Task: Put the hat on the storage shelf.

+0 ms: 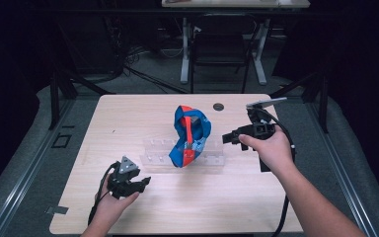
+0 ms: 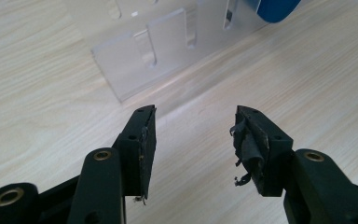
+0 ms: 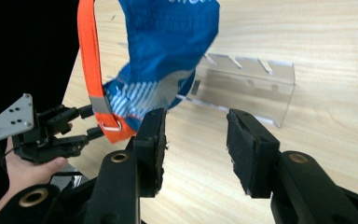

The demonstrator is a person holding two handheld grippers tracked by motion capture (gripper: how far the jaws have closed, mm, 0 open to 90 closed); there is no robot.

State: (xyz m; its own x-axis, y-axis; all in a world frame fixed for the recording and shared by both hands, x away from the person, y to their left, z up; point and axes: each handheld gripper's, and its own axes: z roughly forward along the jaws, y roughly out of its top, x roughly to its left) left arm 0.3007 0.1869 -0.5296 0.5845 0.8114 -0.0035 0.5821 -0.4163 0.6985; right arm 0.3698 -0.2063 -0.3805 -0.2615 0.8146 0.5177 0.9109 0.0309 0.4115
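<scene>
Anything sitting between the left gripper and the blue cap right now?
In the high view, bare tabletop and the clear rack's near end separate the left gripper from the blue cap.

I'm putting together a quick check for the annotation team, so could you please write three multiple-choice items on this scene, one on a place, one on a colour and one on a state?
1. Where does the cap sit?
A. on the clear slotted rack
B. on the floor
C. in a hand

2. What colour is the strap on the cap?
A. green
B. orange
C. white

3. How do the jaws of the left gripper stand?
A. clamped on the cap
C. shut on the rack
B. apart, with nothing between them

Answers:
1 A, the cap rests on the rack mid-table.
2 B, the band shows orange against blue cloth.
3 B, bare tabletop shows between the jaws.
</scene>
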